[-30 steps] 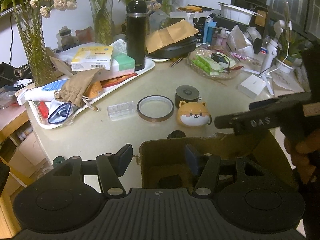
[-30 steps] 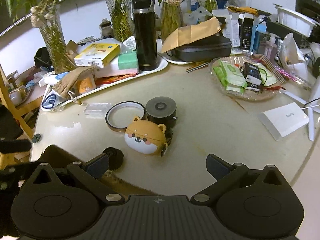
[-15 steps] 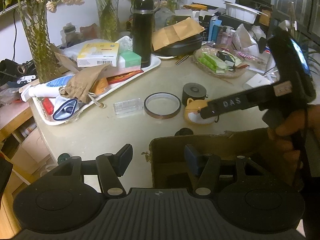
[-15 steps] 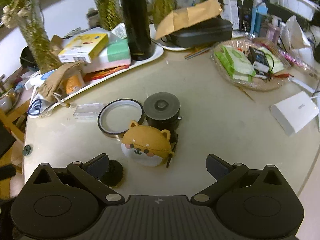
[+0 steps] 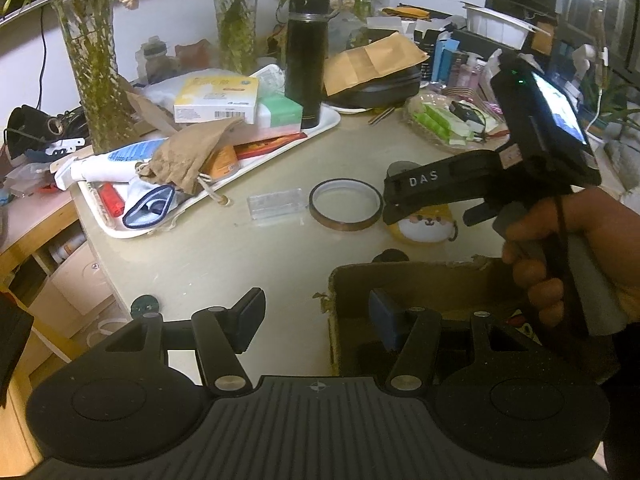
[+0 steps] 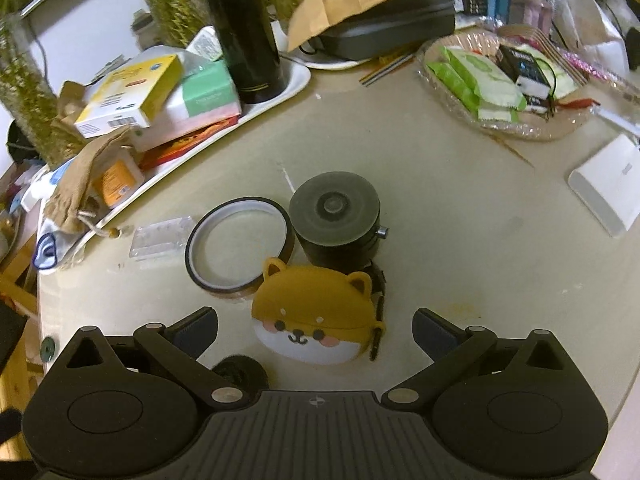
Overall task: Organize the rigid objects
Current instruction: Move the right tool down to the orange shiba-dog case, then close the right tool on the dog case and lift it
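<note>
1. Compared with the earlier frames, the right gripper (image 6: 315, 328) has advanced and dropped toward the dog-shaped case (image 6: 316, 316); the case, once well ahead of the fingers, now sits at their tips. The left gripper (image 5: 316, 316) shows no change.
2. Dog-shaped case: an orange-and-white rounded shell resting on the table (image 6: 460, 216), face toward the right wrist camera. It lies directly ahead of the right gripper, centred in the gap. Its longer axis runs across the gap, from finger to finger.
3. Neighbours: the black cylinder (image 6: 334, 216) stands just behind the case, and the tape ring (image 6: 238, 250) lies just behind it on the left. A small black knob (image 6: 240, 370) sits near the left fingertip.
4. Right gripper: fingers spread wide, wider than the case, with nothing touched. In the left wrist view the tool tilts steeply down over the case, gripped by the person's right hand (image 5: 568, 256).
5. Left gripper: fingers half spread and empty. One finger hangs over the open cardboard box (image 5: 404, 280), the other outside its wall.
6. Judgement: the right hand is much the nearer to the case, so closing across its long axis appears to be the coming move. The box is the likely destination.
</note>
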A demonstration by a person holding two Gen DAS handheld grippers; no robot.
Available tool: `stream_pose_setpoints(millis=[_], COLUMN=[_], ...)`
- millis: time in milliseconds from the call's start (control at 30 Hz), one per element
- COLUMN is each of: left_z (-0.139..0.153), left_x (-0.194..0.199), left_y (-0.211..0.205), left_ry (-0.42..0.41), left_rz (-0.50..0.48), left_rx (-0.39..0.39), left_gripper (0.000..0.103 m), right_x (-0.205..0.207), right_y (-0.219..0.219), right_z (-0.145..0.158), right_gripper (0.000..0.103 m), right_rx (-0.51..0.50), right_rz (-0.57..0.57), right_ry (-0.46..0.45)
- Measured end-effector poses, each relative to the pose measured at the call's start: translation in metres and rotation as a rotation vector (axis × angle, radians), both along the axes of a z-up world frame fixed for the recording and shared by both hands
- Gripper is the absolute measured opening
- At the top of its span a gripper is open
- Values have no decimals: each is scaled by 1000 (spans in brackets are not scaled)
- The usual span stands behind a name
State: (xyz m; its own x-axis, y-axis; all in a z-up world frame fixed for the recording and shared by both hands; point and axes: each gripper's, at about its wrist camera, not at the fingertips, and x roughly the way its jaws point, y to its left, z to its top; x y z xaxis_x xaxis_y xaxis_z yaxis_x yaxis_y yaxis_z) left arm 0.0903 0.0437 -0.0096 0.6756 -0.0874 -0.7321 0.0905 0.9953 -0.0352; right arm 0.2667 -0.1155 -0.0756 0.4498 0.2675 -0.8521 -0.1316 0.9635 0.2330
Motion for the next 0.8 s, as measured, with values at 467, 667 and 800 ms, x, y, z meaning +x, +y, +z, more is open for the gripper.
stream_pose_setpoints(millis=[467, 667, 800], left_z=[-1, -1, 0], left_x=[-1, -1, 0], left_y=[4, 4, 2], left_ry=[2, 1, -6], left_rz=[12, 12, 10], left_rx=[-5, -6, -4], left_gripper=[57, 57, 57], right_x=[7, 3, -1], right_y=[10, 7, 1], right_z=[-10, -8, -2], right_gripper=[79, 78, 78], right_rx=[-58, -63, -58], right_rz=[-28, -13, -13], right_ry=[4, -4, -25])
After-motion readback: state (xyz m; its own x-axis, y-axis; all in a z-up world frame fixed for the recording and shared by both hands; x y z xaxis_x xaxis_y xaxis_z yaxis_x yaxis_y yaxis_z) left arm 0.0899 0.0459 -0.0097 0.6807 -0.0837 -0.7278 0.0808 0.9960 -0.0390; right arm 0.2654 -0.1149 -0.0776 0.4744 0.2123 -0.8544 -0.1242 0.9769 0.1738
